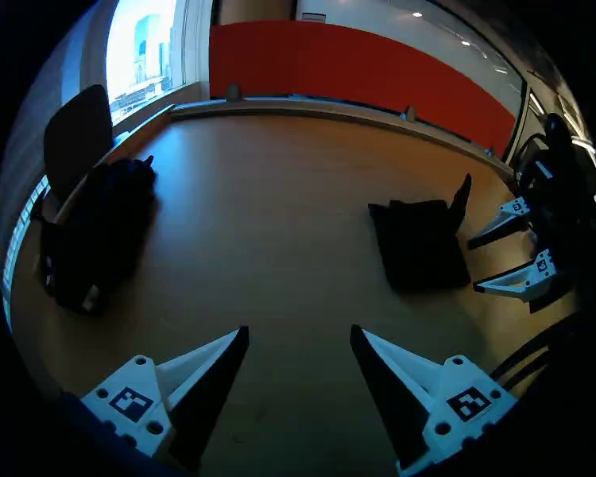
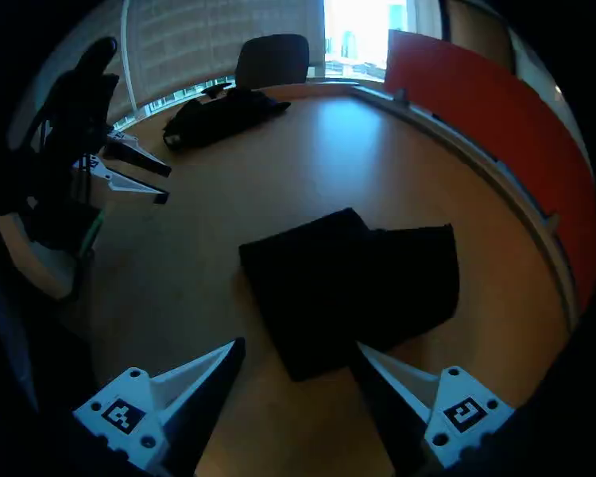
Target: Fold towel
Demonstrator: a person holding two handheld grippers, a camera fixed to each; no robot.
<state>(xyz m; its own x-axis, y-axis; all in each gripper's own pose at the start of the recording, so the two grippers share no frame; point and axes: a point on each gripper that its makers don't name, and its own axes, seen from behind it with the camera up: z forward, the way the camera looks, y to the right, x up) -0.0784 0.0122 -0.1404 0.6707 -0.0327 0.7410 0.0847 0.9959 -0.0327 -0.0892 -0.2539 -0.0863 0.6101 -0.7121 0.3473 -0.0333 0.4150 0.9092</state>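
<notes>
white pointed fingers (image 1: pixel 175 372), black-faced, square markers (image 1: pixel 131 403) (screw holes beside)

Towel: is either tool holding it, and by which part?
Nothing is held. The left tool is open over the table; the right tool is open at the towel's near edge.

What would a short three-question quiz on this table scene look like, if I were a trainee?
1. Multiple choice: what lies on the table next to the chair?
A. a black bag
B. a laptop
C. a plate

2. True or false: the left gripper and the right gripper are both open, and neither holds anything.

3. Fill in: the dark towel lies nearer to the ___ gripper.

Key: 1 A; 2 true; 3 right.
</notes>
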